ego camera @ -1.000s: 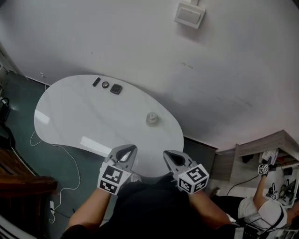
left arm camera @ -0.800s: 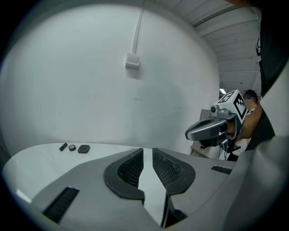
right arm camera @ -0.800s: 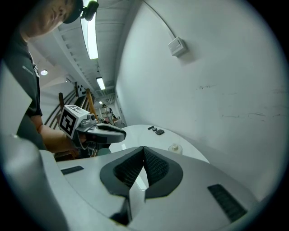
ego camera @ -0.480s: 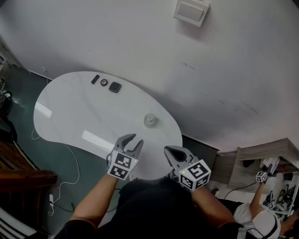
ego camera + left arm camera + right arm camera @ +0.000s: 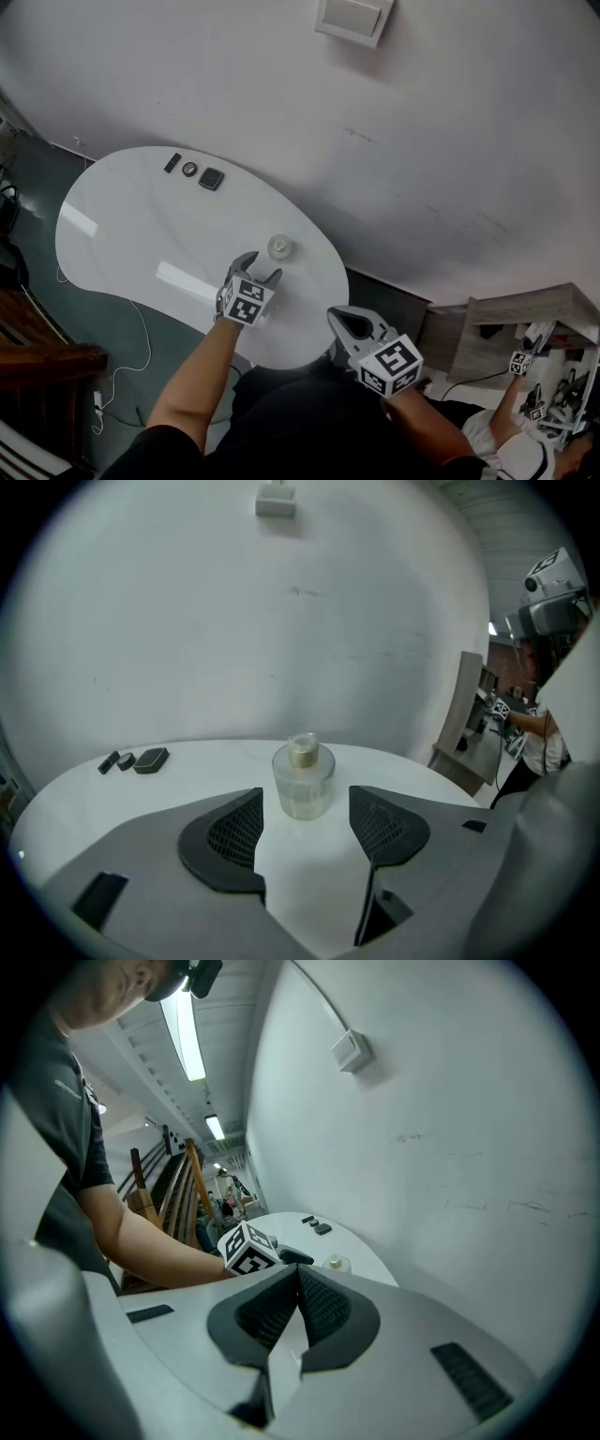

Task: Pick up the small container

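White, kidney-shaped table (image 5: 122,234) against a plain pale wall (image 5: 450,131), with a switch plate (image 5: 352,17) high on it. Over the near part of the table, left gripper (image 5: 262,265), jaws opening and already wide, nothing pressed between the pads. Directly ahead of those jaws, on their centre line and just beyond the tips: small container (image 5: 303,778), a clear squat jar with a pale stopper, upright on the table, untouched. Far ahead and to the left of this claw, three small dark items (image 5: 192,172) in a row near the far edge, well apart from the work. Behind and to the right of the left claw, off the table edge: right gripper (image 5: 298,1286), jaws closed together on nothing. Judged stage: approach, grasp not yet made. Risks noted: striking the jar with one jaw tip through an off-centre advance, so sliding or tipping it on the smooth top; closing too early, before getting the body between the pads, so pinching only the near curve and squeezing the round wall forward out of the grip; closing high on the narrow stopper instead of the body, giving a loose hold. Recommended: straight, low advance, jaws kept wide until astride the widest part of the jar.
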Motion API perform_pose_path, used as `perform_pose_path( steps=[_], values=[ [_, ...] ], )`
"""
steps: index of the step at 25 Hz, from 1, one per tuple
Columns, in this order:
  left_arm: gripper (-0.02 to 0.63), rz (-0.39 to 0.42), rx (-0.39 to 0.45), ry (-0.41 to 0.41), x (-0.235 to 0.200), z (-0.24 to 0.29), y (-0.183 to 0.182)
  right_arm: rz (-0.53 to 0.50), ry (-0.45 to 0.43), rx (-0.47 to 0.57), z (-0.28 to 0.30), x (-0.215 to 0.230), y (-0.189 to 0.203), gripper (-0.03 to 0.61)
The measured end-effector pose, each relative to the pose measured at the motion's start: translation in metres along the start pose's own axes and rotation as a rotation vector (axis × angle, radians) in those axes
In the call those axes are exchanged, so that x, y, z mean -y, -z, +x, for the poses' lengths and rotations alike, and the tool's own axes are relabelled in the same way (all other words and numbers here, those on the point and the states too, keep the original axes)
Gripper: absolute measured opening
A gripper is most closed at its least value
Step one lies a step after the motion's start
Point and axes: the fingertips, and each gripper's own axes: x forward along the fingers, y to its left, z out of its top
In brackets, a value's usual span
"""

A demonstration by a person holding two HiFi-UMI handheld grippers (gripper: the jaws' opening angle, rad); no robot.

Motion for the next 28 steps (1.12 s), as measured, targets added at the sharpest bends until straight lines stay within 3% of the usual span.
perform_pose_path(
  steps=[13, 20, 28],
  values=[
    [0.357, 0.006, 0.004, 0.029, -0.004, 0.066, -0.011, 0.032, 0.057, -0.065, -0.013, 0.028, 0.025, -0.003],
    [0.359, 0.051, -0.012, 0.021, -0.003, 0.092, -0.014, 0.056, 0.083, -0.076, -0.017, 0.036, 0.031, -0.003],
    [0.357, 0.073, 0.029, 0.025, -0.004, 0.104, -0.021, 0.072, 0.105, -0.080, -0.022, 0.042, 0.037, -0.003]
  ],
)
